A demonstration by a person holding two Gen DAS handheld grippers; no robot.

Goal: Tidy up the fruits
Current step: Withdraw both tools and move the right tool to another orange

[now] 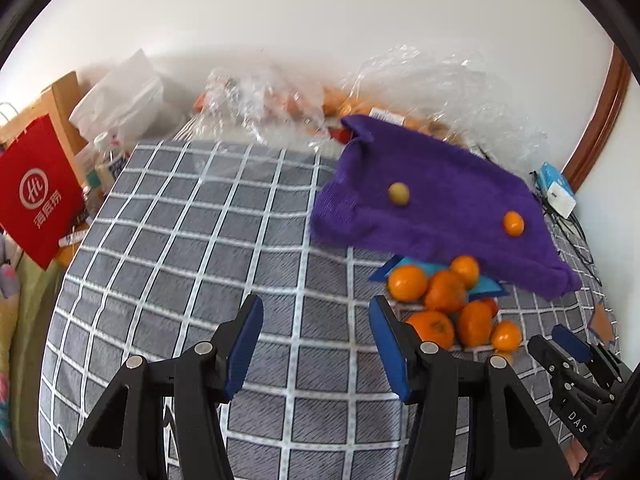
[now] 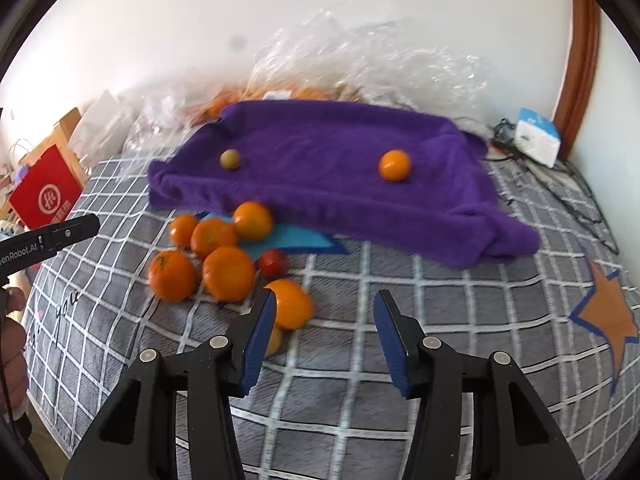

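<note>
A purple towel (image 2: pixel 332 168) lies on the grey checked bedspread (image 2: pixel 360 364); it also shows in the left wrist view (image 1: pixel 432 200). On it sit a small greenish fruit (image 2: pixel 230 159) and a small orange (image 2: pixel 395 165). Several oranges (image 2: pixel 228 272) and a red tomato (image 2: pixel 273 262) lie in a pile before the towel's near edge, also in the left wrist view (image 1: pixel 444 292). My right gripper (image 2: pixel 324 304) is open and empty, its left finger just in front of one orange (image 2: pixel 294 308). My left gripper (image 1: pixel 316 312) is open and empty, left of the pile.
Clear plastic bags (image 2: pixel 360 60) with more fruit lie behind the towel against the white wall. A red paper bag (image 1: pixel 36 192) and a brown bag stand at the left. A white-blue box (image 2: pixel 536 140) and cables lie at the right.
</note>
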